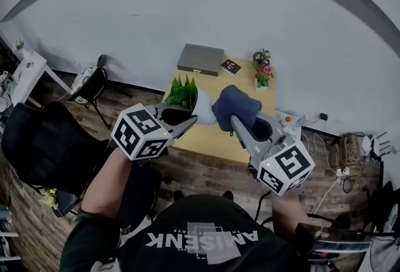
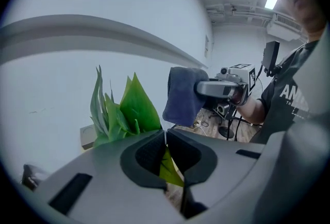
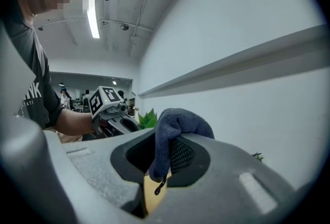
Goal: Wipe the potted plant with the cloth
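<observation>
The potted plant, green pointed leaves [image 1: 181,92] in a white pot [image 1: 204,113], is over the wooden table [image 1: 212,136]. My left gripper [image 1: 187,122] reaches it from the left. In the left gripper view its jaws are closed together [image 2: 165,138] with a yellow-green leaf [image 2: 169,167] caught between them, and more leaves [image 2: 124,109] rise just behind. My right gripper [image 1: 235,118] is shut on a dark blue cloth [image 1: 236,105], which bulges out of the jaws [image 3: 164,153] and hangs right beside the pot. The cloth [image 2: 183,94] also shows in the left gripper view.
On the table's far side lie a grey flat case [image 1: 200,58], a small black box [image 1: 230,66] and a vase of flowers [image 1: 261,70]. A black chair [image 1: 94,83] and an office chair [image 1: 44,146] stand to the left. Cables [image 1: 340,171] lie on the floor at right.
</observation>
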{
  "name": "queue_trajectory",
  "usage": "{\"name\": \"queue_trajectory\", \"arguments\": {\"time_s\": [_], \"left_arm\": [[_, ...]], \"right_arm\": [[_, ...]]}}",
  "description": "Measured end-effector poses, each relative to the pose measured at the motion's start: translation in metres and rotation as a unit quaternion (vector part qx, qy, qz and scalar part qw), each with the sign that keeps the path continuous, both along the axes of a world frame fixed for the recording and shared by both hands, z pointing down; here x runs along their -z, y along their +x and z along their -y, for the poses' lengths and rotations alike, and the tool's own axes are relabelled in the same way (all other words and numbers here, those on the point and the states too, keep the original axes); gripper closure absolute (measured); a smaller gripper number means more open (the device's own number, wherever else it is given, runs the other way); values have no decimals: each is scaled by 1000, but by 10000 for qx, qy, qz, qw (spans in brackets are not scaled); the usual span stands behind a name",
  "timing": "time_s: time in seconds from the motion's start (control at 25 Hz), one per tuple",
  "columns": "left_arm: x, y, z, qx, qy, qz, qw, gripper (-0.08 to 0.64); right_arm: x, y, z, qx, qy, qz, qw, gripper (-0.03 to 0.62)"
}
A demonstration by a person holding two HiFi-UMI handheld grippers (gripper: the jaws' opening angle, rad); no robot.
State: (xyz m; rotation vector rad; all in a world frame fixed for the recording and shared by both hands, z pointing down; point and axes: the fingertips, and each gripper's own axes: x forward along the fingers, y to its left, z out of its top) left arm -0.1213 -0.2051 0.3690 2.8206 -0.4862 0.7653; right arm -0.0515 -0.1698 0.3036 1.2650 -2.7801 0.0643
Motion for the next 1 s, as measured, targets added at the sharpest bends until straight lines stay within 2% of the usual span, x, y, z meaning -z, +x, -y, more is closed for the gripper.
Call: {"name": "queue_trajectory", "arguments": {"time_s": [0.32, 0.48, 1.0], "left_arm": [[15, 24, -23, -188, -111, -79, 9997, 541], [14, 28, -33, -149, 28, 56, 9999, 543], [21, 23, -39, -78, -178, -135, 9997, 546]], "right_arm": [[-13, -37, -5, 539, -211, -224, 9981, 555], [-21, -46, -10, 647, -202, -388, 9969, 555], [-47, -27, -15, 632, -685, -313, 9952, 555]]}}
